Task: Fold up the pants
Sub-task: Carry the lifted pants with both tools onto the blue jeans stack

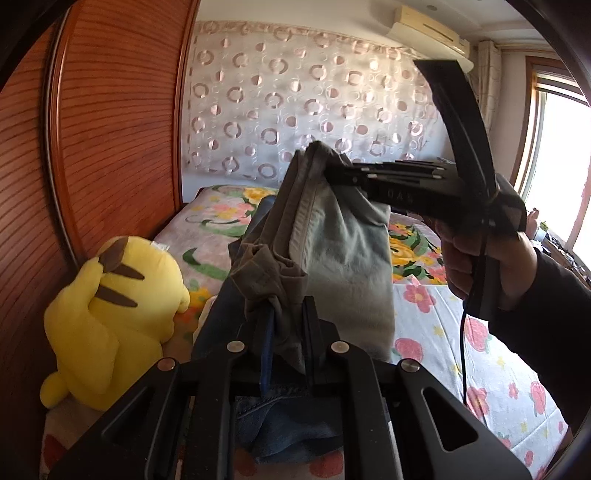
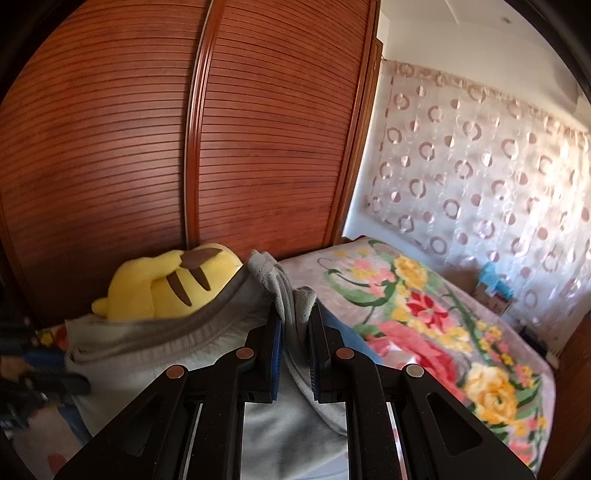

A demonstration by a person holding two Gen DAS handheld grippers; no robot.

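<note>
Above the bed (image 1: 480,332), just right of the yellow plush toy (image 1: 110,325): grey pants (image 1: 343,258) hanging in mid-air, left gripper (image 1: 286,325) clamped on one bunched corner, right gripper (image 2: 295,328) clamped on the other. Risk: thin bites slipping, or the fold landing crooked on the toy.

A bed (image 2: 491,354) with a floral blanket in pink, yellow, red and green fills the room's middle. Along its left side stands a reddish-brown wardrobe (image 2: 184,147) with slatted wooden doors, and a yellow plush toy (image 1: 110,321) sits on the bed against it. Behind the bed's head hangs a sheer curtain (image 1: 314,103) patterned with pink rings. Above the curtain, an air conditioner (image 1: 428,33) is mounted. To the bed's right, a bright window (image 1: 557,147) lets in daylight.
</note>
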